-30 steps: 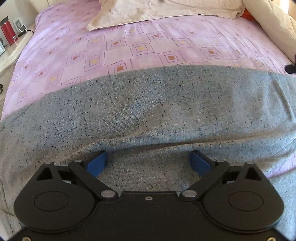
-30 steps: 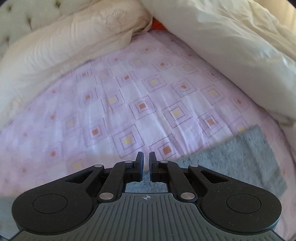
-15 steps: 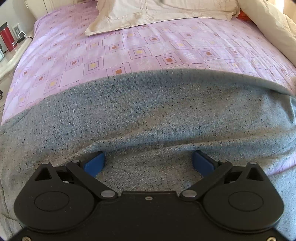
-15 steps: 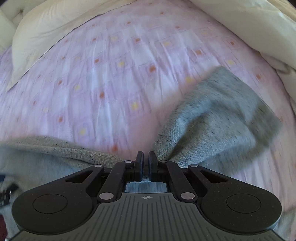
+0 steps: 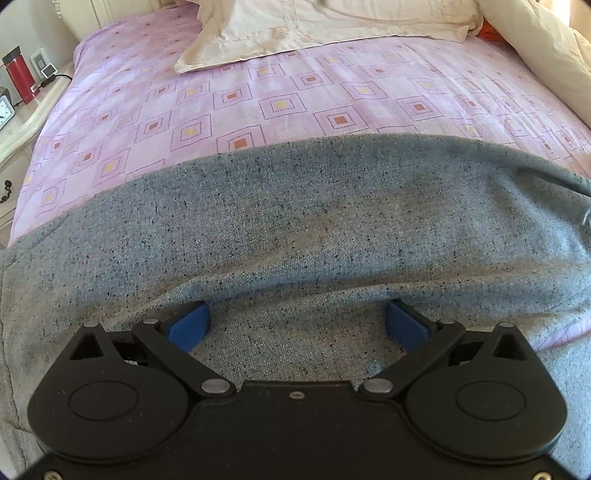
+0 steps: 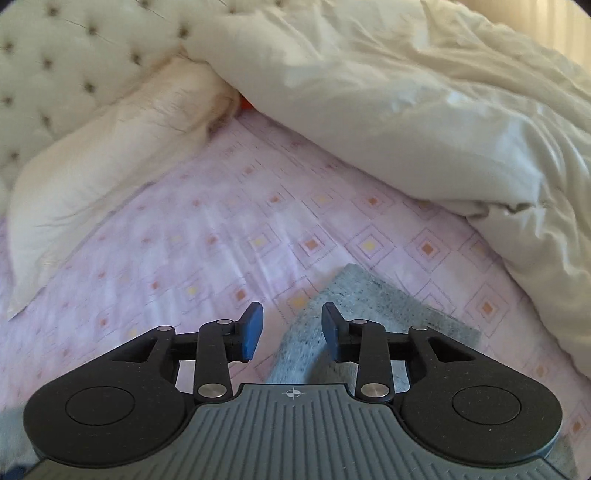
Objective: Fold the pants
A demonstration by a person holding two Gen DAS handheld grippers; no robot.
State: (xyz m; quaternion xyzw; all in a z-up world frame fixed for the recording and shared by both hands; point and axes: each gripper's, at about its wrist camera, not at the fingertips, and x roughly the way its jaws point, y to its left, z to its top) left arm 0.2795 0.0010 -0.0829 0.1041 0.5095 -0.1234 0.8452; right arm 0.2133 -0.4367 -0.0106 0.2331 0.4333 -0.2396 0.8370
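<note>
The grey speckled pants [image 5: 295,229] lie across the purple patterned bed sheet [image 5: 258,99], filling the lower half of the left wrist view. My left gripper [image 5: 297,325] is wide open and rests low on the fabric, with a fold of the pants over the tips of its blue fingers [image 5: 186,325]. In the right wrist view one end of the pants [image 6: 369,314] lies on the sheet [image 6: 221,240]. My right gripper [image 6: 291,332] is open just above that end, holding nothing.
A cream pillow [image 5: 314,29] lies at the head of the bed and a bunched white duvet [image 6: 424,110] along the right side. A tufted headboard [image 6: 55,55] stands behind. A nightstand [image 5: 22,107] with a red bottle [image 5: 18,74] is at the left.
My right gripper was shut on the end of the pants and lifted it; it has now opened and the end lies on the sheet. The left gripper has stayed open on the fabric.
</note>
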